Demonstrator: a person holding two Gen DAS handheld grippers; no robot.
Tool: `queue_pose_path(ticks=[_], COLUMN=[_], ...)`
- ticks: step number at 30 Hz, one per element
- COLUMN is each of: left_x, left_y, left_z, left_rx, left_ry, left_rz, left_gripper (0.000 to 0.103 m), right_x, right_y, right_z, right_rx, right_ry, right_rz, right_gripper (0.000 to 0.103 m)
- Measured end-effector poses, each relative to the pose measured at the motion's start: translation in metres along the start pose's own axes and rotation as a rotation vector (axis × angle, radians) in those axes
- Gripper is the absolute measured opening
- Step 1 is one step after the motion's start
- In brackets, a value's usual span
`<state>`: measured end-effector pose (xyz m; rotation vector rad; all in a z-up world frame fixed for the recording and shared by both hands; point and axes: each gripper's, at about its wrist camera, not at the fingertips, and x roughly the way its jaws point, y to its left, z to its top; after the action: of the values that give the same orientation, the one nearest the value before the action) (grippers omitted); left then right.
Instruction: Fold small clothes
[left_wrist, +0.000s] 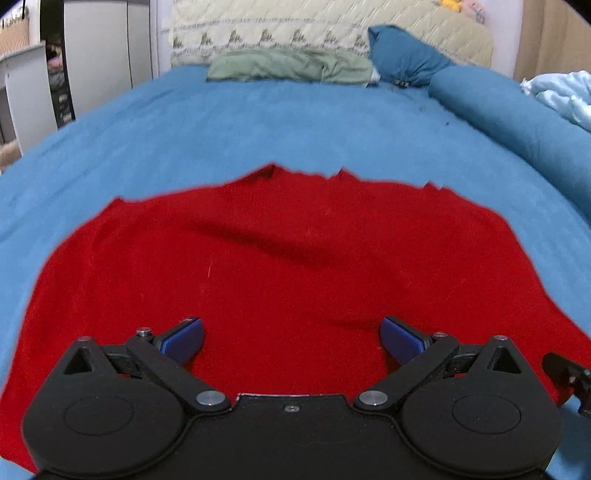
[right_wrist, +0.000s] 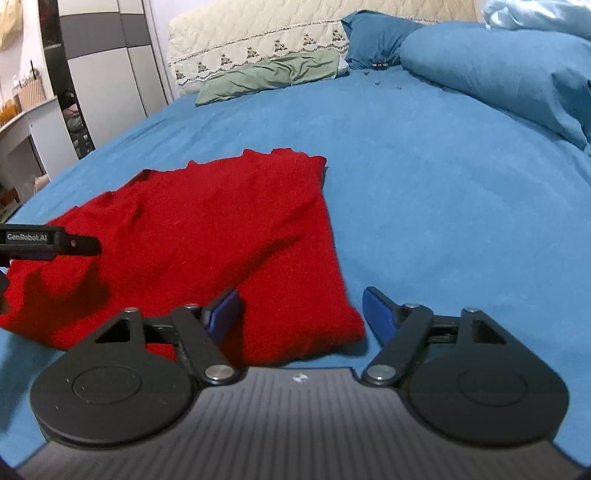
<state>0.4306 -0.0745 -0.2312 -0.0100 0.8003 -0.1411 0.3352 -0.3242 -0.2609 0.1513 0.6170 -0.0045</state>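
Note:
A red knit garment (left_wrist: 295, 258) lies flat on the blue bed sheet (left_wrist: 258, 122), partly folded, with a shallow crease across its middle. My left gripper (left_wrist: 291, 338) is open and empty, just above the garment's near edge. In the right wrist view the garment (right_wrist: 207, 236) lies left of centre. My right gripper (right_wrist: 300, 310) is open and empty over the garment's near right corner. The left gripper's finger (right_wrist: 51, 242) shows at the left edge of that view, above the cloth.
A green pillow (left_wrist: 291, 66) and a quilted headboard cover (left_wrist: 314, 29) are at the far end. A blue pillow (right_wrist: 373, 37) and a rolled blue duvet (right_wrist: 498, 74) lie on the right. A wardrobe (right_wrist: 107, 62) and a desk (right_wrist: 22, 125) stand left of the bed.

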Motion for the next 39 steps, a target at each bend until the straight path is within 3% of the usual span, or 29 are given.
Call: queue_pose_path(ticks=[3,4,5,6,8,14,19,23,27,30,33,36,39], left_x=[0.005,0.006,0.008,0.01,0.013,0.014,-0.009,-0.05,-0.09,-0.11,-0.116,-0.109,-0.106], left_y=[0.002,0.002,0.002,0.003,0.004,0.004,0.02,0.056,0.102,0.131,0.149,0.165,0.171], left_z=[-0.004,-0.004,-0.003,-0.002,0.0,0.005,0.013,0.015,0.005,-0.012,-0.033,-0.058,-0.071], left_rx=[-0.001,0.001,-0.002,-0.011,-0.024,-0.017,-0.042,-0.048,-0.074,-0.095,-0.132,-0.192,-0.232], left_ry=[0.014,0.021,0.027,0.032,0.045,0.073,0.049,-0.01,-0.039,-0.037,-0.004,0.065,0.079], left_rz=[-0.006,-0.006,-0.007,-0.007,-0.01,-0.02,-0.025,0.02,0.08,0.136,0.165,0.177,0.155], left_gripper=[0.103,0.103,0.103,0.103,0.103,0.103,0.103,0.103,0.103,0.103,0.103,0.103,0.103], right_x=[0.001,0.0,-0.001,-0.003,-0.005,-0.01,-0.028,-0.035,-0.024,-0.001,0.038,0.075,0.086], right_y=[0.004,0.005,0.004,0.002,-0.005,-0.019,-0.009,0.042,0.135,0.212,0.269,0.307,0.309], right_z=[-0.002,-0.002,-0.001,0.0,0.003,0.019,0.06,0.109,0.144,0.138,0.108,0.065,0.048], right_rx=[-0.011,-0.009,0.002,0.029,0.096,0.294,0.398,0.356,0.223,0.072,-0.007,-0.128,-0.147], right_ry=[-0.003,-0.006,-0.014,-0.016,-0.01,0.033,-0.014,-0.062,-0.02,0.078,0.245,0.38,0.398], right_rz=[-0.007,-0.009,-0.011,-0.004,0.009,0.075,0.182,0.34,0.581,0.743,0.836,0.782,0.755], right_gripper=[0.074,0.066,0.047,0.038,0.031,0.027,0.027,0.027,0.027,0.027,0.027,0.027,0.03])
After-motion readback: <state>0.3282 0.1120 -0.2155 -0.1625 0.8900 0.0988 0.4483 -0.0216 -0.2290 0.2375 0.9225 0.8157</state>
